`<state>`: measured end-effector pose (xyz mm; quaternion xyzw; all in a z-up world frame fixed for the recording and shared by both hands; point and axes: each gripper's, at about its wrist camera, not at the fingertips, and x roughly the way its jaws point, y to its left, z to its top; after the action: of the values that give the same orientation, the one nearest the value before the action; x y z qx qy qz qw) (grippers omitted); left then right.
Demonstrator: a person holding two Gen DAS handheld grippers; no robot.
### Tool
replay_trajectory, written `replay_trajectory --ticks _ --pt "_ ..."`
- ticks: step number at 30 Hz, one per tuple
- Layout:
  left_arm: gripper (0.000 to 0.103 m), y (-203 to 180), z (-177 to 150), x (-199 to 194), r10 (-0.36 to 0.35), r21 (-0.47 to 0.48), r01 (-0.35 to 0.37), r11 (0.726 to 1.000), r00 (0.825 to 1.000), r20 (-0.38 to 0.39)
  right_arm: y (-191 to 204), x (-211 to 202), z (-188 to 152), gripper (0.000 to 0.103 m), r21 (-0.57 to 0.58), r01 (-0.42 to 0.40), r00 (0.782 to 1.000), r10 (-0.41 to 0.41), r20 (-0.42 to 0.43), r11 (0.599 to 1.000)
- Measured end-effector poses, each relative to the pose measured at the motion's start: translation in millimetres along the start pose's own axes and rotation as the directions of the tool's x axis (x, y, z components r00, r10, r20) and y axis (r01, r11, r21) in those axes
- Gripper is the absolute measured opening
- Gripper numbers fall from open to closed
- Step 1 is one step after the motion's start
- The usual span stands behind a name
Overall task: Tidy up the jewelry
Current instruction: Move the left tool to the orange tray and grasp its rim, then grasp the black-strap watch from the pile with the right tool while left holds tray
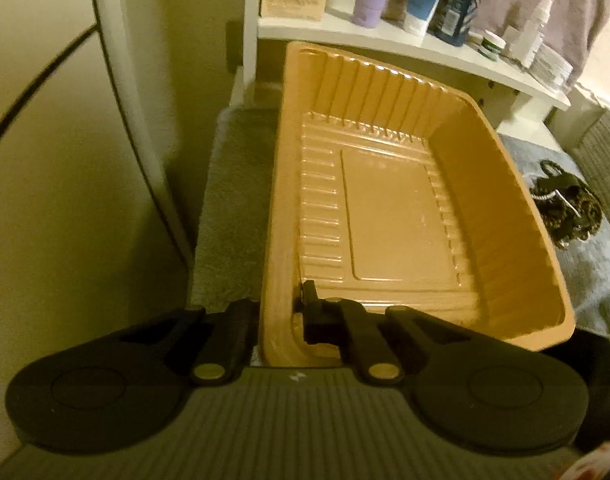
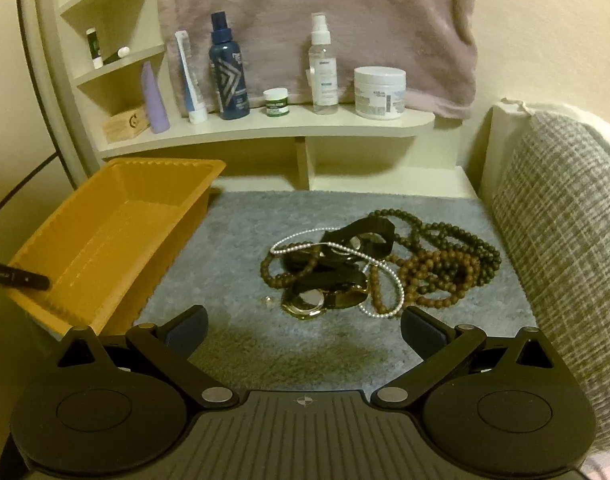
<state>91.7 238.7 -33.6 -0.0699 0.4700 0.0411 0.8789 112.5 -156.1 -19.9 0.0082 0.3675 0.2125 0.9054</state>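
Observation:
An empty orange plastic tray (image 1: 389,216) stands on the grey mat (image 2: 233,240). My left gripper (image 1: 275,308) is shut on the tray's near left wall, one finger outside it and the other finger (image 1: 311,312) inside. In the right wrist view a left finger (image 2: 21,278) shows at the tray (image 2: 105,240) rim. A tangled pile of jewelry (image 2: 369,264) lies on the mat right of the tray: brown and dark bead strings, a pearl strand, black-strapped watches. My right gripper (image 2: 305,320) hangs open just in front of the pile, holding nothing. The pile (image 1: 565,204) also shows in the left wrist view.
A white shelf (image 2: 265,132) behind the mat carries bottles, a spray bottle (image 2: 323,68) and jars. A purple towel (image 2: 313,8) hangs above it. A grey checked cushion (image 2: 557,220) borders the mat on the right. A small gold piece (image 2: 268,300) lies loose by the pile.

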Motion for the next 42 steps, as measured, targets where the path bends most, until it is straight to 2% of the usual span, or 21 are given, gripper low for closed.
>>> replay_trajectory --ticks 7,9,11,15,20,29,35,42 --pt "0.003 -36.8 -4.2 -27.4 0.107 0.041 -0.110 0.993 0.992 0.071 -10.6 5.5 -7.6 0.102 -0.007 0.009 0.999 -0.009 0.047 1.000" --pt "0.003 -46.2 -5.8 -31.9 0.141 0.052 -0.146 0.988 0.986 0.090 -13.7 9.7 -8.8 0.098 -0.026 0.013 0.998 -0.011 0.062 1.000" --pt "0.003 -56.3 -8.3 -36.0 0.177 0.057 -0.184 0.981 0.979 0.104 -17.0 16.3 -7.5 0.085 -0.041 0.007 0.998 -0.005 0.064 0.999" --pt "0.003 -67.9 -12.1 -42.9 0.224 0.038 -0.230 0.972 0.967 0.119 -26.5 32.8 -1.5 0.082 -0.034 -0.003 0.997 0.006 0.074 0.999" --pt "0.003 -74.1 -14.6 -46.9 0.259 -0.006 -0.260 0.966 0.959 0.116 -39.5 59.9 4.1 0.077 0.052 -0.035 0.999 0.033 0.036 0.998" --pt "0.003 -80.1 -17.5 -47.6 0.267 0.012 -0.270 0.963 0.957 0.113 -46.8 78.9 6.9 0.056 0.129 -0.071 0.997 0.072 -0.002 0.989" --pt "0.003 -77.8 -13.5 -46.0 0.256 0.034 -0.261 0.965 0.960 0.116 -38.4 73.2 8.3 0.049 0.110 -0.048 0.999 0.046 0.021 0.993" --pt "0.003 -74.7 -13.2 -43.1 0.249 0.039 -0.254 0.966 0.962 0.113 -29.6 65.6 11.0 0.041 0.074 -0.059 0.998 0.057 0.027 0.996"
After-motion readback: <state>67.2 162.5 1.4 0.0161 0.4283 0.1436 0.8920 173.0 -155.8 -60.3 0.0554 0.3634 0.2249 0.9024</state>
